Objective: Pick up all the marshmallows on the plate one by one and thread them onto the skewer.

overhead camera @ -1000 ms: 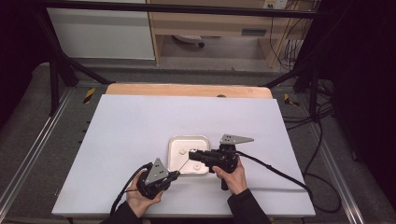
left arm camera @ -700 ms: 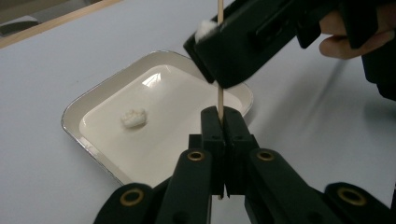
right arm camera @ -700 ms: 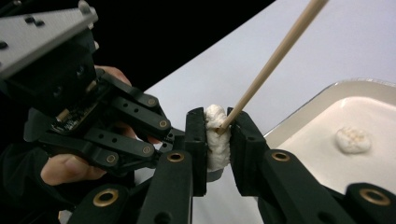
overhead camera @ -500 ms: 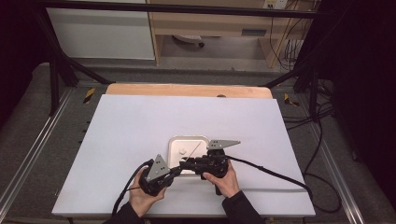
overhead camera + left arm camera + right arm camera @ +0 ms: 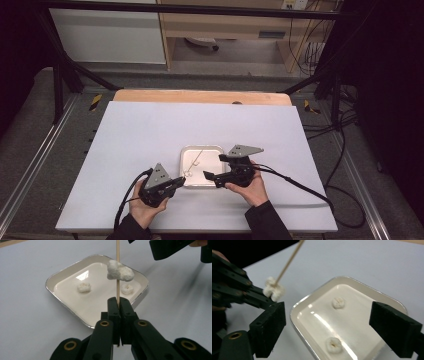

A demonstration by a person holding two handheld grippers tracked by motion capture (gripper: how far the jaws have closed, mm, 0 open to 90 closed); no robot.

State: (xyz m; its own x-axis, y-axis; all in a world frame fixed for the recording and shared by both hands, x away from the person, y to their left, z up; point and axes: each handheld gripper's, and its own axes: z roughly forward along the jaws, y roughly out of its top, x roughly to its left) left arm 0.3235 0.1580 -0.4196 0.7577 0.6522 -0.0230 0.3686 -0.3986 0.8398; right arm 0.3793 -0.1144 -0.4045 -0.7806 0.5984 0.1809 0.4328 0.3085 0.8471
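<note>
- My left tool (image 5: 117, 302) is clenched on a thin wooden skewer (image 5: 117, 267); its two black jaws meet with only the stick between them.
- In the left gripper view the skewer rises straight up from the jaws, in front of the tray (image 5: 65, 277).
- Two white puffed pieces (image 5: 119, 272) sit threaded on the skewer, touching each other, partway up the stick and above the tray's near corner.
- In the high view the left tool (image 5: 176, 183) lies just beside the tray's (image 5: 186, 151) near left corner, and the skewer (image 5: 195, 158) slants from there across the tray.
- My right tool (image 5: 327, 332) is released: its jaws have just been opening and now stand wide apart, with nothing pressed between the pads.
- In the right gripper view those jaws straddle the tray (image 5: 297, 307); between them I see the tray's floor and two loose white ring-shaped pieces, one (image 5: 338, 302) farther in and one (image 5: 334, 345) nearer the jaws.
- The same view shows the skewer (image 5: 287, 265) with its threaded pieces (image 5: 273, 291) off the tray's left rim, held by my other tool.
- In the high view the right tool (image 5: 215, 167) lies at the tray's right side, jaws pointing towards it.
- The tray is squarish with rounded corners, a silver rim and a cream floor; it rests flat on the white worktop (image 5: 150, 125), towards its near edge.
</note>
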